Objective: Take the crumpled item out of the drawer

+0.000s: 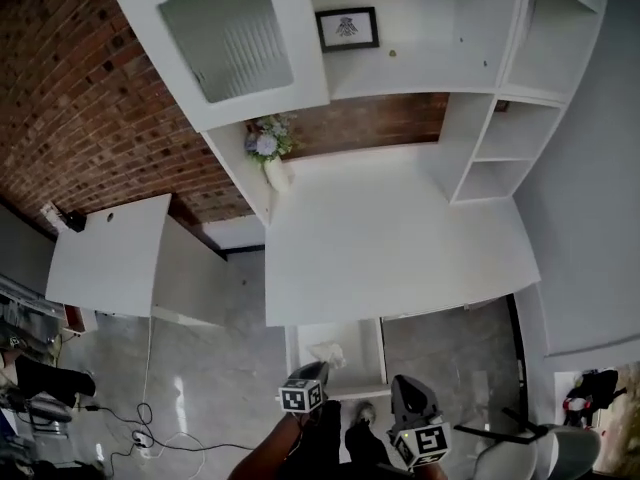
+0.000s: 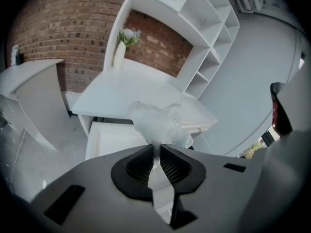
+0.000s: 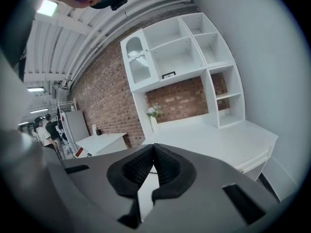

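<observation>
The crumpled item (image 2: pixel 158 123), a pale, translucent wad, sticks out from between my left gripper's (image 2: pixel 156 152) jaws, which are shut on its lower end. In the head view the same crumpled item (image 1: pixel 328 352) shows over the open white drawer (image 1: pixel 372 346) under the desk's front edge, with the left gripper (image 1: pixel 316 370) right behind it. I cannot tell whether the wad still rests in the drawer (image 2: pixel 112 140). My right gripper (image 1: pixel 405 390) hangs to the right of the drawer. Seen in its own view, the right gripper (image 3: pixel 153 152) is shut with nothing between its pads.
The white desk (image 1: pixel 400 238) carries a vase of flowers (image 1: pixel 270 153) at its back left. Open shelves (image 1: pixel 500 148) and a framed picture (image 1: pixel 347 28) stand above it. A lower white table (image 1: pixel 110 258) is at the left, cables (image 1: pixel 140 433) lie on the floor, and a chair (image 1: pixel 560 448) is at the lower right.
</observation>
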{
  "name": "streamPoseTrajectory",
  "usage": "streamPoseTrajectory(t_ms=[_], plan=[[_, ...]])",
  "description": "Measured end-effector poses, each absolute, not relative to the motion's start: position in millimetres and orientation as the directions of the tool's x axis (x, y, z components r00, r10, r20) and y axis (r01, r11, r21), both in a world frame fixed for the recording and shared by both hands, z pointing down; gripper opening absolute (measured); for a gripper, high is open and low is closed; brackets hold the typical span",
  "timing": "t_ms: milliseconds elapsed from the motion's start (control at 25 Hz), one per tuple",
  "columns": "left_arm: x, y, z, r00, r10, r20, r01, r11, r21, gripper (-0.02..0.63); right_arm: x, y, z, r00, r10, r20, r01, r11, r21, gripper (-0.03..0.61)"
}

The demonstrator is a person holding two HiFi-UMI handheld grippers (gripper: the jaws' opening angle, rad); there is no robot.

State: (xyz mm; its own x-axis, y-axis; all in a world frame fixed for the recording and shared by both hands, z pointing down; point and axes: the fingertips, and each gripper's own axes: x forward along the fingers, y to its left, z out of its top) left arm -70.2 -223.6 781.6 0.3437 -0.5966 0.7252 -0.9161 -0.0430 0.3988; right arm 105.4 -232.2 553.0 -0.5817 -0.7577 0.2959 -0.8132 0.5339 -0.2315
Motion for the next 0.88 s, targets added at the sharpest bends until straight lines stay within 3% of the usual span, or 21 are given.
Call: streamPoseTrajectory(t_ms=[360, 600, 880], plan=[[-109, -190, 613, 0.168, -0.854, 0.492, -0.959, -0.026, 0.283, 0.063, 72, -225, 503, -0.67, -0.714, 0.205, -0.743, 0.642, -0.189, 0.014], [-133, -155, 527, 0.112, -0.921, 0.372, -0.967, -0.015, 0.255, 0.063, 47, -213, 480, -0.664, -0.719, 0.206, -0.748, 0.636, -0.189, 0.014], [-138, -140, 485, 0.126, -0.95, 0.286, -0.978, -0.07, 0.198, 0.063, 32, -194, 462, -0.66, -0.725, 0.195, -0.751, 0.64, -0.164, 0.014]])
